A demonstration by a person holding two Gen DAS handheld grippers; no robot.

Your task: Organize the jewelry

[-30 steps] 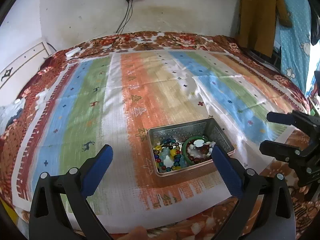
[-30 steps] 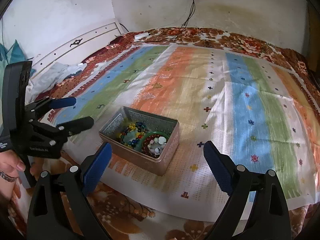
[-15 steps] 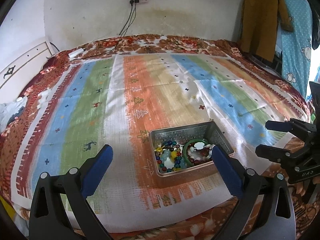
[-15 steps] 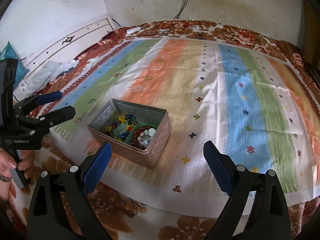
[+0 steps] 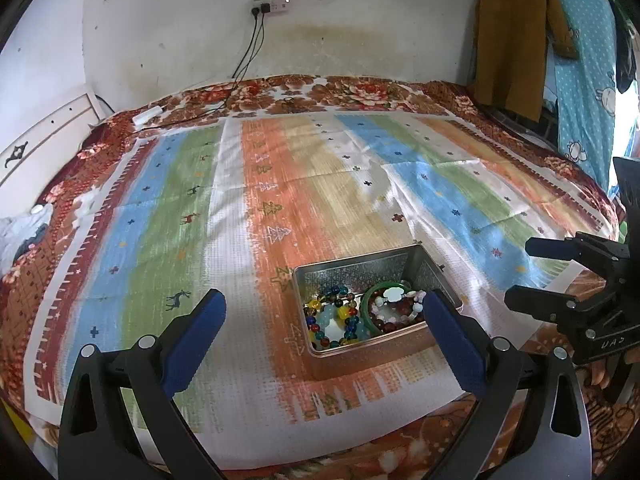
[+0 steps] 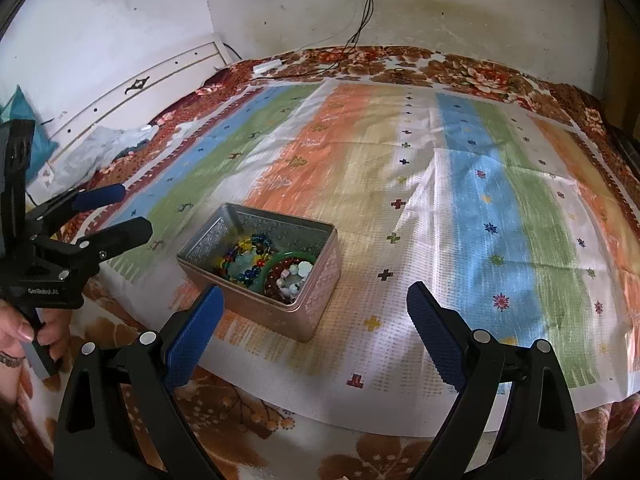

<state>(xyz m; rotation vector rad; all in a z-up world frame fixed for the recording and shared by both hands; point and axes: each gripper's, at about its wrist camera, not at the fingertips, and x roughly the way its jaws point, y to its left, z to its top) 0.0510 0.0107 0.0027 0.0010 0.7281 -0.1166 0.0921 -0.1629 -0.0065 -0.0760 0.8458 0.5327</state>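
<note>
Bracelets [image 5: 352, 316] are held in a tin [image 6: 264, 272] ahead of both spread, empty grippers [image 5: 324, 320] [image 6: 312, 316]; sorted or awaiting sorting cannot be told.

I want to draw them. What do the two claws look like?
Both match. The left claw and the right claw each have two black plastic arms with triangle cut-outs and round silver bolts, ending in bumpy blue pads. White lettering marks each black body, too small to read surely. A dark band circles the wrist of the hand holding the left one.
</note>
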